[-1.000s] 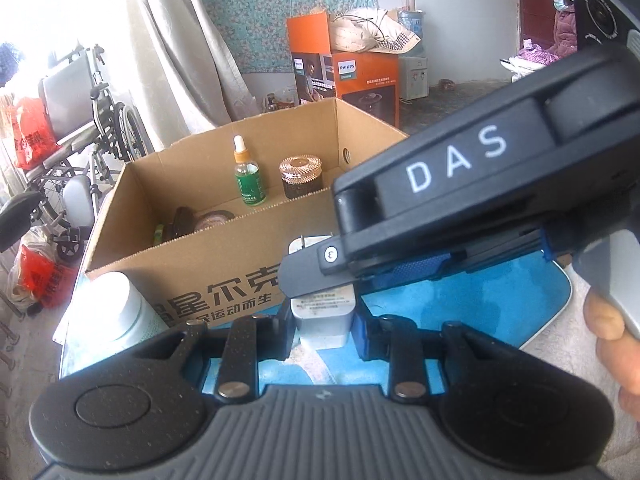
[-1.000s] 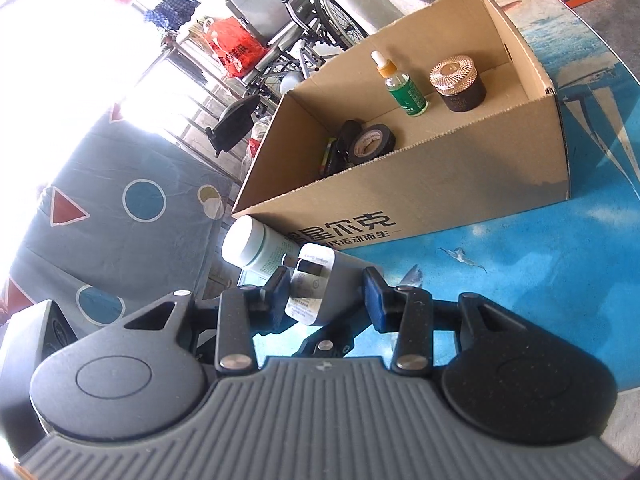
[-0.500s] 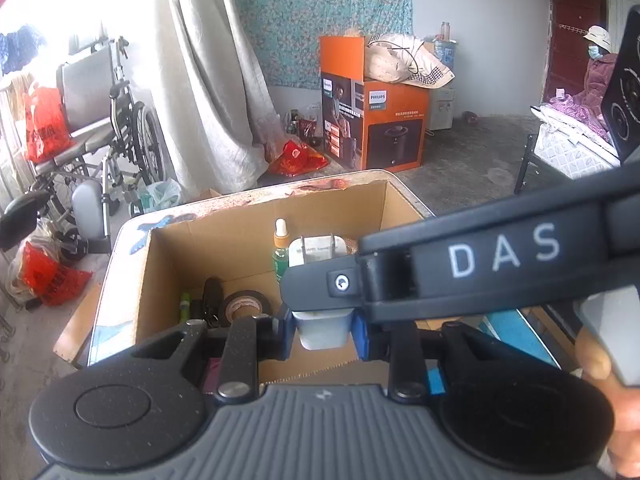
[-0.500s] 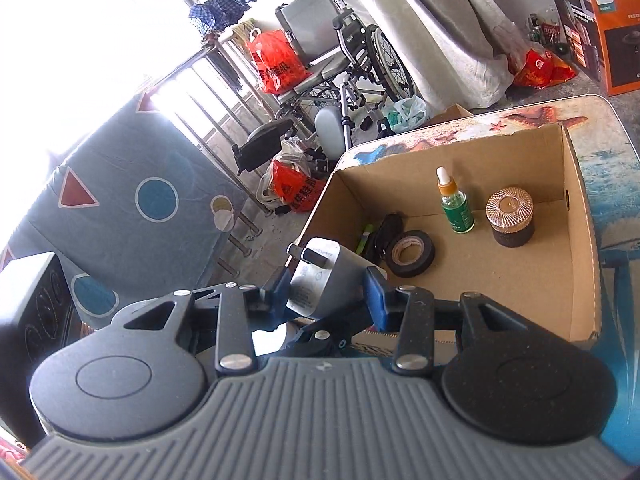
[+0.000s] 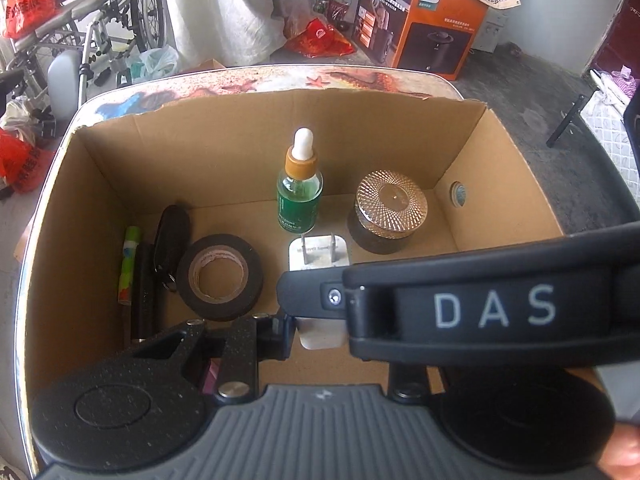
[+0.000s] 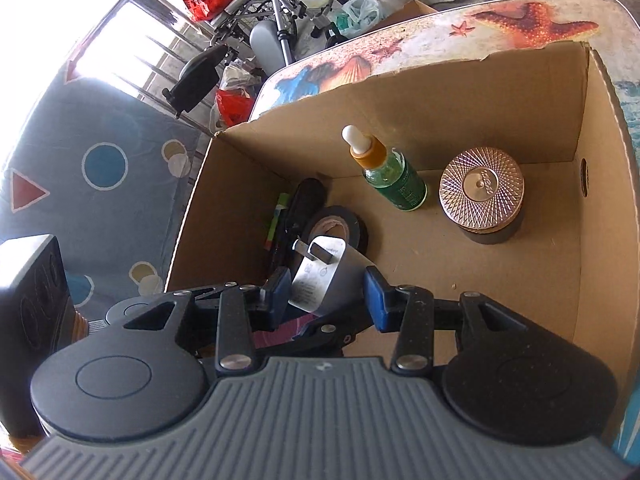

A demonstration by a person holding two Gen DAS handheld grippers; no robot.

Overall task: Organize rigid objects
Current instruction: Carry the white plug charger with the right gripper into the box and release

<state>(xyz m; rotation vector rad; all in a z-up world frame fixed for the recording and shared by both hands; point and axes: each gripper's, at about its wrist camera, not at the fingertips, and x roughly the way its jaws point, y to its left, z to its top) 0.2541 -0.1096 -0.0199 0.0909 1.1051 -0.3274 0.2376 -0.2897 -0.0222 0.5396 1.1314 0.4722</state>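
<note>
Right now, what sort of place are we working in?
Probably a lived-in home room used partly for storage: a wheelchair by a curtain, a Philips box on the floor, and a seashell-print table holding the carton.

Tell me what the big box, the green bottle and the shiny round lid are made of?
The big box looks like plain brown cardboard: matte, with a torn, ragged top edge. The green bottle seems to be clear glass or hard plastic, since green liquid shows through; its white dropper bulb looks rubbery. The shiny round lid looks like gold-coloured metal or metallised plastic, cut in a glinting pattern; I cannot tell which.
</note>
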